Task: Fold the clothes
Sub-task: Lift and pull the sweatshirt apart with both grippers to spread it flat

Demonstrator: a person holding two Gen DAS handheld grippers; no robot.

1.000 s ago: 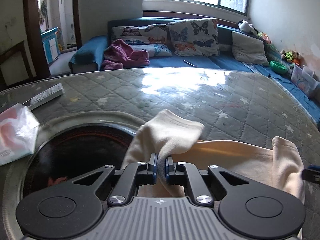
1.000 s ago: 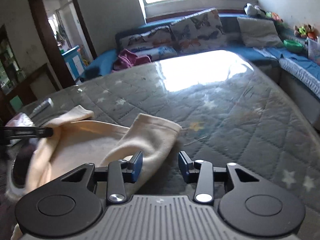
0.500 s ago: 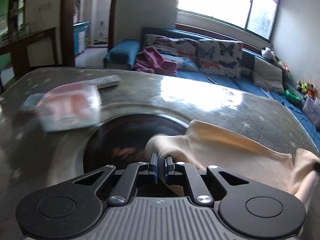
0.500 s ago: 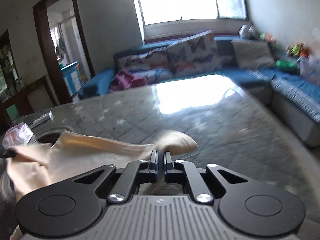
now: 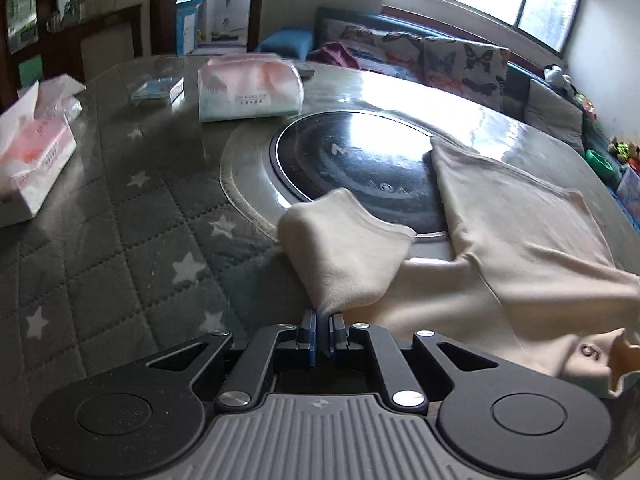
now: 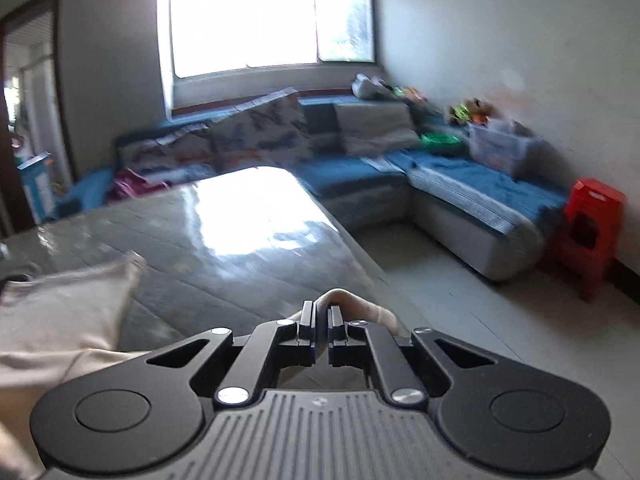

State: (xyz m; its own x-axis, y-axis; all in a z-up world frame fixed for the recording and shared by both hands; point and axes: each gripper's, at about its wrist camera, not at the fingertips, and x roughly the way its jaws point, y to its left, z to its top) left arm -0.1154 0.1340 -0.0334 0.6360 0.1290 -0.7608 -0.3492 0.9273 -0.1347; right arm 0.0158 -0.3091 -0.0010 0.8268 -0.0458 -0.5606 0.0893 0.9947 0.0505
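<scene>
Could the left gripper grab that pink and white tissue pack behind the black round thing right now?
Probably not yet. The left gripper is shut on a sleeve of the cream shirt, so it has no free jaws. The tissue pack lies far across the table, beyond the black round plate. It would need to let go first.

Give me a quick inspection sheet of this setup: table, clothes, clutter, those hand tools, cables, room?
Surface: quilted star-print table under a glossy cover, round dark plate set in it.
Job's things: cream garment spread on the table, one sleeve out to the side.
Clutter: tissue pack, tissue box, small flat box.
Grippers: left gripper shut on the sleeve; right gripper shut on another part of the garment.
Cables: nothing seen.
Surroundings: blue sofa with cushions, window, red stool.
</scene>
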